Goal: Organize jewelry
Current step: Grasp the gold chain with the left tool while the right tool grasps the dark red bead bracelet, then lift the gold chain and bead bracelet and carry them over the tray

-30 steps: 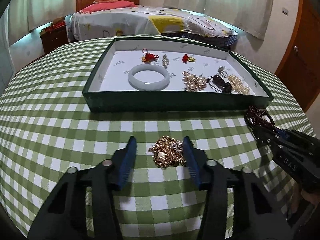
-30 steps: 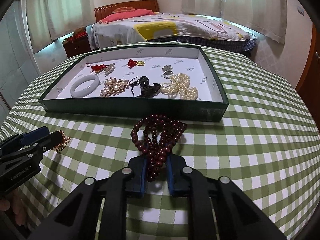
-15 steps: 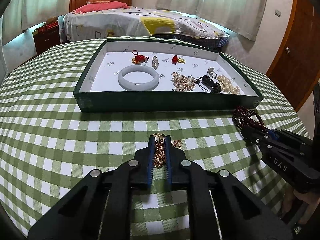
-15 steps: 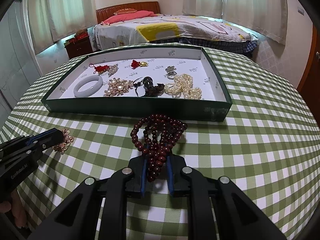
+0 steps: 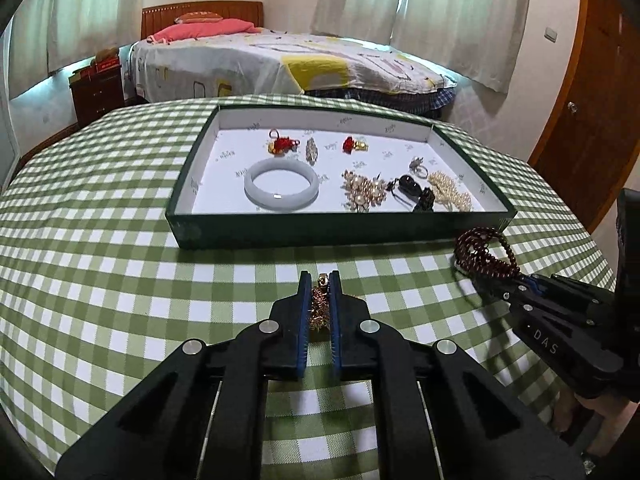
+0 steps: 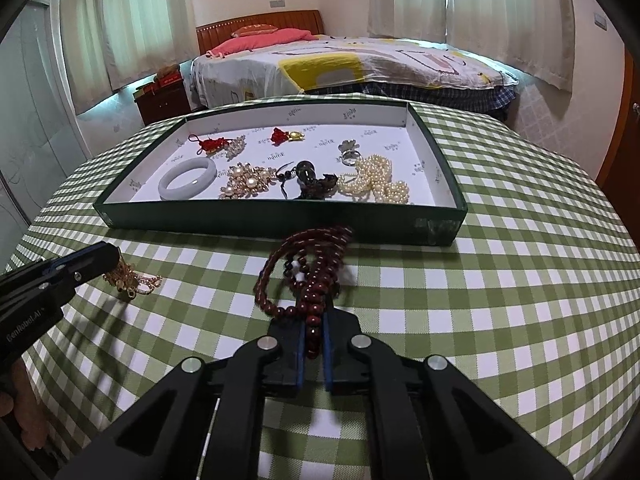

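Green-checked tablecloth (image 5: 120,280), bedroom with bed (image 5: 280,64) behind. Green tray (image 5: 320,232) long axis left-right, jewelry inside. Left gripper (image 5: 319,280) clamped on gold chain (image 6: 132,280) near tray; right gripper (image 6: 312,320) clamped on dark red bead strand (image 6: 308,264), trailing toward tray.

A bedroom in a home: beyond the right gripper (image 6: 312,312), a bed (image 6: 340,68) with a wooden headboard (image 6: 260,22), pink pillow (image 6: 264,38) and patterned cover fills the far side of the room. A dark wooden nightstand (image 6: 160,102) stands to the bed's left, pale curtains (image 6: 500,12) hang over the windows behind, and a wooden door (image 5: 588,120) sits far right. Nearest the gripper is a table under a green checked cloth (image 6: 520,280).
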Available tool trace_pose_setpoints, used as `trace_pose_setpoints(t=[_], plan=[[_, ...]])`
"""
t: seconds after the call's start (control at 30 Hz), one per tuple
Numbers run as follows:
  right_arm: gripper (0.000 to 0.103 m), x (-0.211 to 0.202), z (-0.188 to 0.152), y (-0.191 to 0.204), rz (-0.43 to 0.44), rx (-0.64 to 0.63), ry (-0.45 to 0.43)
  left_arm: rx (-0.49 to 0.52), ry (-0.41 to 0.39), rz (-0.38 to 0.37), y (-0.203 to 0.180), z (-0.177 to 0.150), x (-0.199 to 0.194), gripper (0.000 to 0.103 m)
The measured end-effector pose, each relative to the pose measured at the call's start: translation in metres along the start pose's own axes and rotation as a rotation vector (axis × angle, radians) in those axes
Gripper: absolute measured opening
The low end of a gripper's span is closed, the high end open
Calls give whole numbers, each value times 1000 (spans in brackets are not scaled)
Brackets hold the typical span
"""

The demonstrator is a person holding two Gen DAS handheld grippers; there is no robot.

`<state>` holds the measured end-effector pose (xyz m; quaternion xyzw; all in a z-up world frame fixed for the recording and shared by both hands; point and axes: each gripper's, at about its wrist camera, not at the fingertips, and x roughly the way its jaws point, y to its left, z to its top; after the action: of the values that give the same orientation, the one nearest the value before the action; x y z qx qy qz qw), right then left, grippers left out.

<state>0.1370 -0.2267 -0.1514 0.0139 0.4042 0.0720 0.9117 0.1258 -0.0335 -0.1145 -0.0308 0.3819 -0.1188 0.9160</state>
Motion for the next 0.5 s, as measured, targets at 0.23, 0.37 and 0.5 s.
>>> trace_pose_setpoints(t=[0.23,0.37,0.5], plan=[[7,-8,1,4,0,-9,-18,10,-27,3,-2,2,-10,9],[7,-14,1,6,-1,-14,-32,8,-42,2,-1,5,-16,9],[7,-21,2,6,-2,-17,-47,11,-64,2,-2,8,-25,9]])
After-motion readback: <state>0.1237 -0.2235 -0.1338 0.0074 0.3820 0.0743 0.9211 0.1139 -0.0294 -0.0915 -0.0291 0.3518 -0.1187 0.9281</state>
